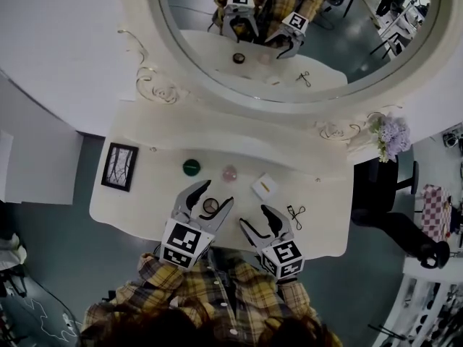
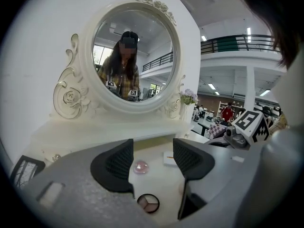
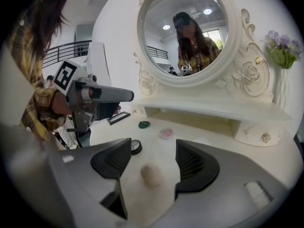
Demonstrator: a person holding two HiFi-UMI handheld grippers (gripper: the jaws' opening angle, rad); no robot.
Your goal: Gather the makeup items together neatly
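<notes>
On the white vanity top [image 1: 145,201], my left gripper [image 1: 215,196] is open with a round eyeshadow compact [image 1: 210,206] lying between its jaws, untouched; the left gripper view shows the compact [image 2: 148,203] low between the fingers. My right gripper [image 1: 255,219] is open too. In its own view a beige makeup sponge [image 3: 152,175] lies on the table between the jaws, clear of the pads. Further back are a green round item [image 1: 191,167], a pink round compact [image 1: 230,173] and a white square box [image 1: 265,186]. An eyelash curler [image 1: 295,212] lies right of the right gripper.
A large round mirror [image 1: 289,20] in an ornate white frame rises behind a raised shelf [image 1: 239,139]. A black picture frame [image 1: 119,166] lies at the table's left end. A vase of lilac flowers [image 1: 391,136] stands at the right. The front edge runs just under the grippers.
</notes>
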